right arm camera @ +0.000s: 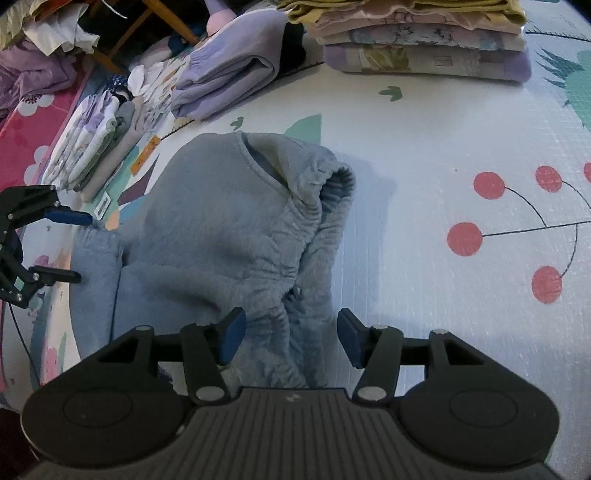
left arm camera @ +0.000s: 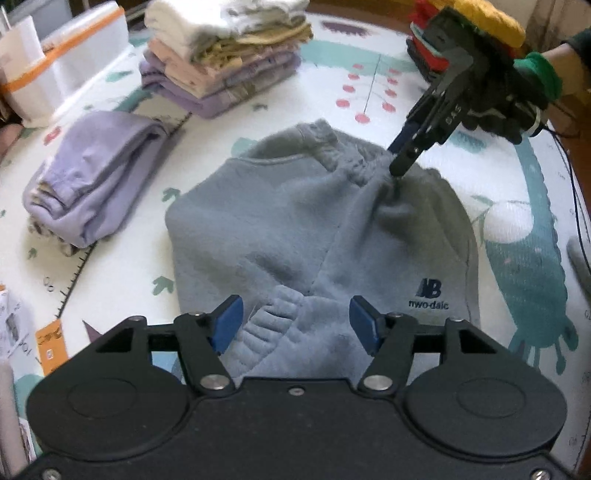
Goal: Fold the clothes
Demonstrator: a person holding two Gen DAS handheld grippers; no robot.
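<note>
A grey-blue fleece garment (left arm camera: 317, 236) with a dark logo (left arm camera: 428, 293) lies partly folded on the play mat; it also shows in the right wrist view (right arm camera: 229, 236). My left gripper (left arm camera: 295, 326) is open, its blue pads on either side of a ribbed cuff (left arm camera: 269, 314) at the near edge. My right gripper (right arm camera: 288, 338) is open over bunched fabric at the garment's other end. In the left wrist view its tips (left arm camera: 400, 168) press down on the cloth. In the right wrist view the left gripper (right arm camera: 79, 245) sits open at the far left.
A folded lilac garment (left arm camera: 96, 177) lies left of the work area. A stack of folded pastel clothes (left arm camera: 221, 59) stands behind it, and a red and yellow pile (left arm camera: 476, 26) at the back right. More folded items (right arm camera: 99, 144) lie off the mat's edge.
</note>
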